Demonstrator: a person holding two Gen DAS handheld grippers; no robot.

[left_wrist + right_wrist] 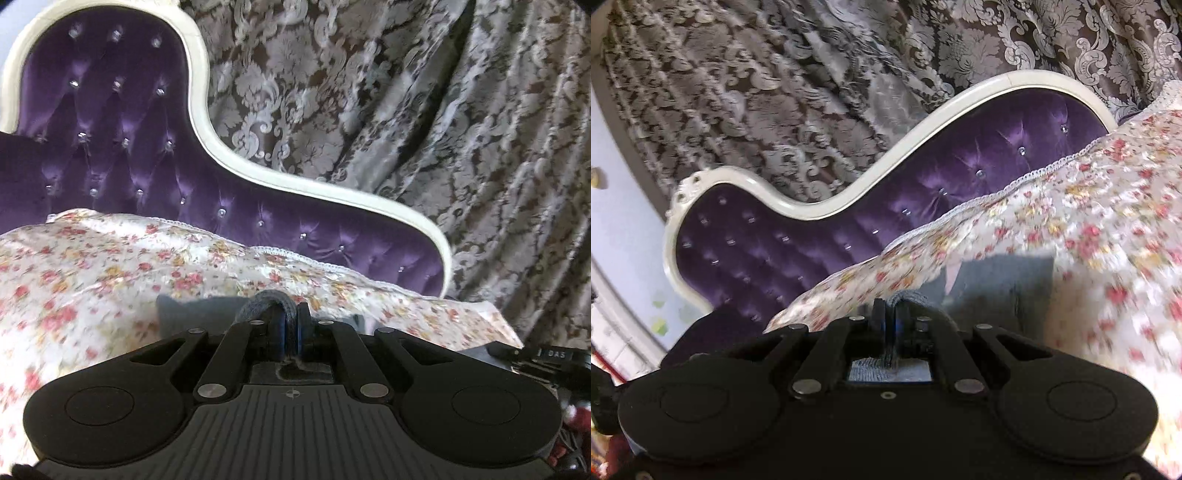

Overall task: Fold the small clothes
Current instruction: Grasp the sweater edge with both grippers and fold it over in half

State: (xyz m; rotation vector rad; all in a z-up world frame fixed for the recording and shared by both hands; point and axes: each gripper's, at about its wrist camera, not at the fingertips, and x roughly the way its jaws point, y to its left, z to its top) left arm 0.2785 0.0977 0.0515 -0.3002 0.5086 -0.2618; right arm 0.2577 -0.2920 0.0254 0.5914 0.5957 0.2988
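A small grey-blue garment (192, 314) lies on the floral bedspread (92, 280). My left gripper (290, 325) is shut on a bunched grey fold of it, which loops over the blue pads. In the right wrist view the same grey garment (1004, 284) spreads ahead and to the right. My right gripper (889, 317) is shut on another grey edge of it, and cloth shows between the jaws down at their base. Both grippers sit low over the bed and hide most of the garment.
A purple tufted headboard (122, 147) with a white curved frame (207, 110) rises behind the bed. Grey-brown damask curtains (424, 110) hang beyond it. The other gripper's black body (532, 360) shows at the right edge of the left wrist view.
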